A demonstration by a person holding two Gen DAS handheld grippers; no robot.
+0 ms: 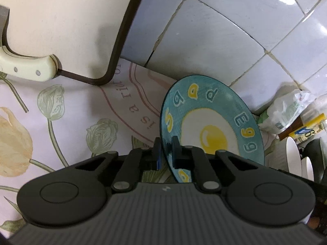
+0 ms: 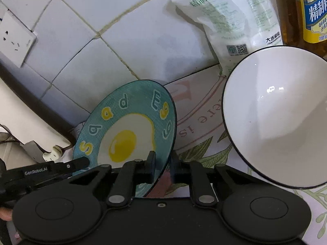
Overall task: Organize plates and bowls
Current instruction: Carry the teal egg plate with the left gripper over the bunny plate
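Left view, grip: our left gripper (image 1: 166, 151) is clamped on the lower rim of the egg plate (image 1: 212, 120), which stands nearly on edge, off the flowered cloth (image 1: 61, 122).
Left view, surroundings: cutting board (image 1: 67, 24) w/ dark rim leans on the tiled wall (image 1: 224, 30); a knife handle (image 1: 26, 69) lies beside it.
Right view, grip: our right gripper (image 2: 162, 164) pinches the same plate's rim from the other side; nothing else held.
Right view, bowl: white bowl (image 2: 280, 118) tilted, near the plate, apart.
Progress: early, we judge (plate lifted, not placed; bowl unsorted).
Materials: plate glazed, round, thin; bowl glossy, deep, dark-edged; salt bag (image 2: 226, 14) crinkly plastic.
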